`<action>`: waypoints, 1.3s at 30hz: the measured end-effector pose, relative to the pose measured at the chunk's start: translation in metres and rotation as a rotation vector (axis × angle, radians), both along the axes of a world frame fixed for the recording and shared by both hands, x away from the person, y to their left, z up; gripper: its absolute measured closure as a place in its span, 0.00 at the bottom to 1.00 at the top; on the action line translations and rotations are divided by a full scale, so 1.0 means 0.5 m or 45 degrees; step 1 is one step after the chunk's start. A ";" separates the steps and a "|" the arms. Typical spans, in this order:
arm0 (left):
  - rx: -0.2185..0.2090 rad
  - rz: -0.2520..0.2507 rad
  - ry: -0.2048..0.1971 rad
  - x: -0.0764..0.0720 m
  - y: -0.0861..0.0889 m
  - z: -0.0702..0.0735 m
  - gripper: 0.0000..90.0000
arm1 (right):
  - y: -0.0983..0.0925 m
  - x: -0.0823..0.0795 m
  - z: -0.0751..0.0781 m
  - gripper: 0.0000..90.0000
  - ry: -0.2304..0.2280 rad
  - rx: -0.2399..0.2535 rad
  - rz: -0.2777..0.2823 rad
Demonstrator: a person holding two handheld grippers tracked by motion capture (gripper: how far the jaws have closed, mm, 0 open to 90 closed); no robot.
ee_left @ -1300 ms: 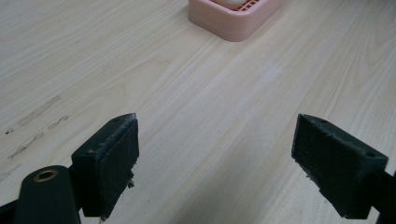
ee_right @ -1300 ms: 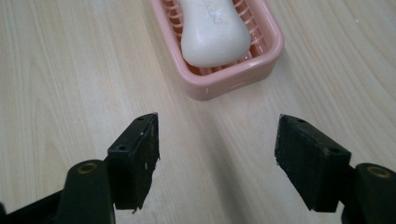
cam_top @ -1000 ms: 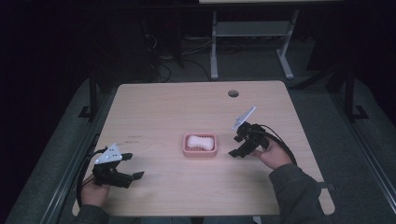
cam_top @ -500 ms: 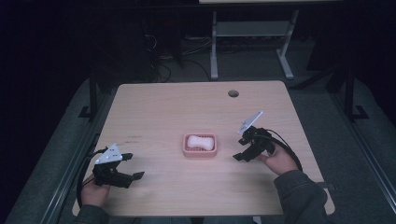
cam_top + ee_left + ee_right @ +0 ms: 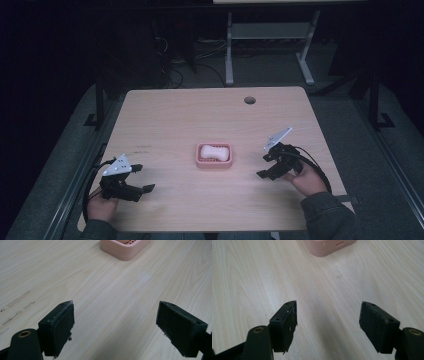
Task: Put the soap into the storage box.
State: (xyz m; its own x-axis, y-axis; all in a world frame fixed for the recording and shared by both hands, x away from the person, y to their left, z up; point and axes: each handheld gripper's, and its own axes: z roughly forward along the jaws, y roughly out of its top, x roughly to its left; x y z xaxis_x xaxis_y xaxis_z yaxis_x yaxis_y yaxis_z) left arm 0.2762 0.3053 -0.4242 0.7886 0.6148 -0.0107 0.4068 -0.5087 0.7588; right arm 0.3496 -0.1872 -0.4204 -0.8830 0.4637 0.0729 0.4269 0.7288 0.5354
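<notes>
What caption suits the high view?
Two open hand-held grippers, left and right, flank a pink plastic soap dish on a wooden table.

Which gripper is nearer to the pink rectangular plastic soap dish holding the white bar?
Right. The right gripper sits just beside the pink rectangular plastic soap dish, jaws open; the left gripper lies farther off, toward the table's near left corner.

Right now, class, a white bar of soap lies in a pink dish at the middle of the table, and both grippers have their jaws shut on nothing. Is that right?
Not quite. The white bar of soap does lie in the pink dish mid-table, but both grippers are open: each gripper view shows its two black jaws standing well apart over bare wood of the table.
</notes>
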 end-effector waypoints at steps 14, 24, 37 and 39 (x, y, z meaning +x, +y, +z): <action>0.004 -0.001 0.003 0.000 0.000 0.000 0.16 | -0.032 -0.032 -0.017 0.33 0.000 0.022 -0.041; 0.008 -0.002 0.006 0.000 -0.001 -0.001 0.16 | -0.063 -0.061 -0.034 0.33 0.020 0.058 -0.093; 0.001 0.004 0.004 -0.001 0.000 -0.001 0.16 | -0.090 -0.097 -0.046 0.33 0.012 0.080 -0.126; 0.006 0.003 0.005 -0.001 0.000 -0.001 0.16 | -0.095 -0.104 -0.047 0.33 0.006 0.092 -0.130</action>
State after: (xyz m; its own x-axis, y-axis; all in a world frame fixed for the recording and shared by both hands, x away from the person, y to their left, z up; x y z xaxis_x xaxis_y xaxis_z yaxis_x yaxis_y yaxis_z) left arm 0.2756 0.3051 -0.4247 0.7869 0.6170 -0.0110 0.4112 -0.5111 0.7548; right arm 0.2977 -0.2347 -0.4437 -0.8308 0.5448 0.1137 0.4999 0.6408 0.5826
